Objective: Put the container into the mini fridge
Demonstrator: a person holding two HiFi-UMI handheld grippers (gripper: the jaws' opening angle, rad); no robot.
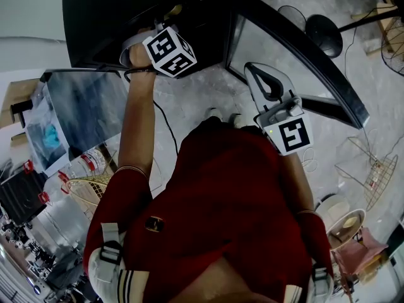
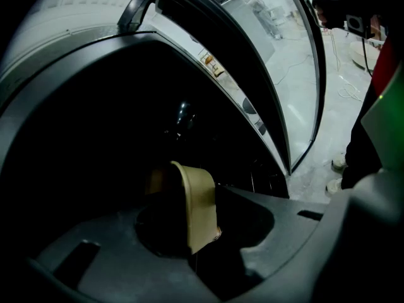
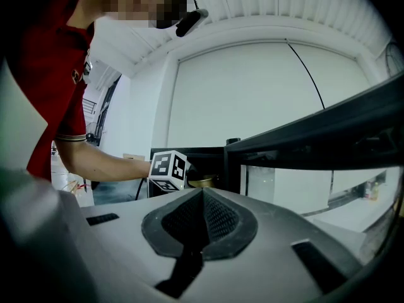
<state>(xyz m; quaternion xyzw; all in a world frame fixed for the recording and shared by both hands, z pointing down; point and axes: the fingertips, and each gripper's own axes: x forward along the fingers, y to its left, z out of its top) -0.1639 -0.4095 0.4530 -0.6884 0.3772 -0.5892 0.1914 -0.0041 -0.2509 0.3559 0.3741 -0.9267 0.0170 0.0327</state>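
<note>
Clerk: Item one, fridge [image 1: 101, 24]: black, low, with a glazed door [image 1: 303, 55] standing open on the person's right.

Checker: Item two?

Clerk: Container [image 2: 197, 207]: tan, inside the dark fridge cavity. Its wall stands upright between the jaws of the left claw [image 2: 201, 254]. It is too dark to tell what the container rests on.

Checker: State of that claw?

Clerk: Jaws apart. A dark gap shows between the container wall and the right-hand jaw, so no grip is entered. The person's left hand [image 1: 140, 54] holds the claw at the fridge mouth, with the arm stretched forward.

Checker: Right claw?

Clerk: Right claw [image 3: 202, 201]: jaws closed together, nothing between them. It is held up in front of the person, beside the open door and well apart from the container.

Checker: Sundries?

Clerk: Red shirt [image 1: 221, 194] on the person. Pale marbled floor [image 1: 189, 100] below. Clear bottles [image 1: 91, 160] and a wire basket [image 1: 95, 187] at the person's left, well apart from the fridge mouth.
</note>
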